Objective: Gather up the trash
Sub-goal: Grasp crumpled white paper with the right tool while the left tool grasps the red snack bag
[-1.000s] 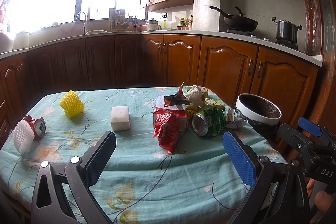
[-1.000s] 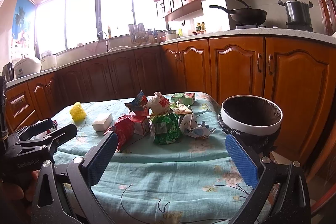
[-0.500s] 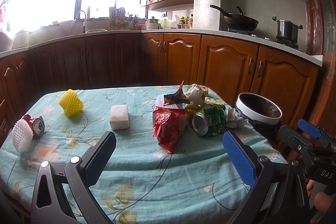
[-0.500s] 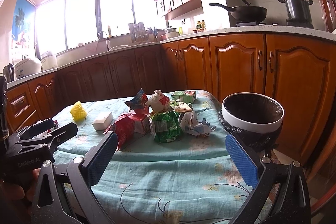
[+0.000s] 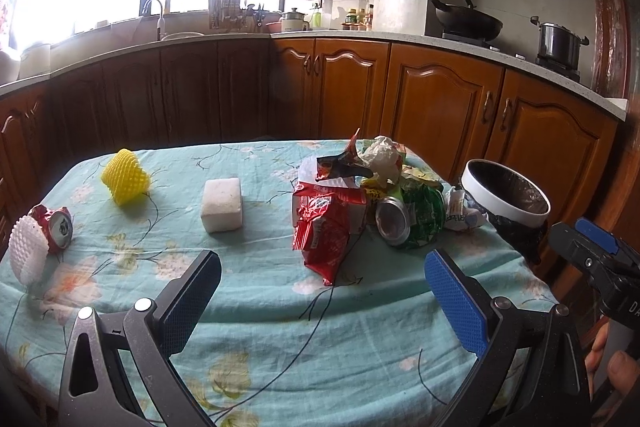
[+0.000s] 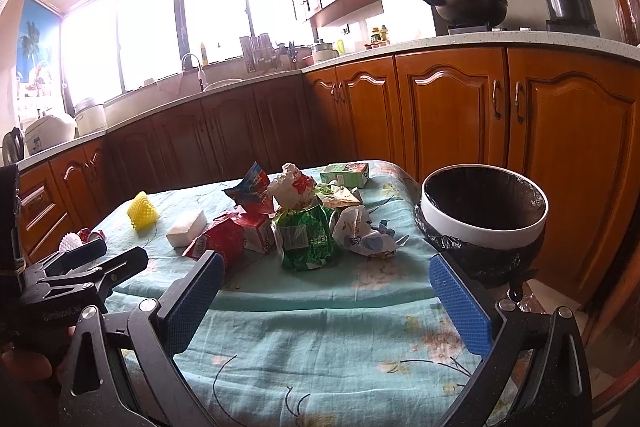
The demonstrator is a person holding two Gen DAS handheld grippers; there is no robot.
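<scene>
both grippers' fingers [image 5: 456, 301] [image 6: 460, 307] spread, empty. risk: bin [image 6: 484, 223] at table [image 6: 320, 327] edge could be knocked off; pile [image 6: 304, 223] beside bin scattered.

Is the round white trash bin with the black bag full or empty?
Looks empty. The round white trash bin shows only dark black bag lining inside in the right wrist view; its very bottom is hidden.

Table [image 5: 280, 327] w/ cloth in front of the counter cabinets [image 5: 440, 99]. Far left: foam net [image 5: 125, 177]; near left edge: crushed can [image 5: 54, 227] touching another foam net [image 5: 27, 251]. Foam block [image 5: 222, 203] mid-table. Trash heap right of it: snack bag [image 5: 324, 231] nearest, can [image 5: 394, 219] just right, crumpled paper [image 5: 382, 159] on top. Bin [image 5: 504, 203] at table's right edge.
</scene>
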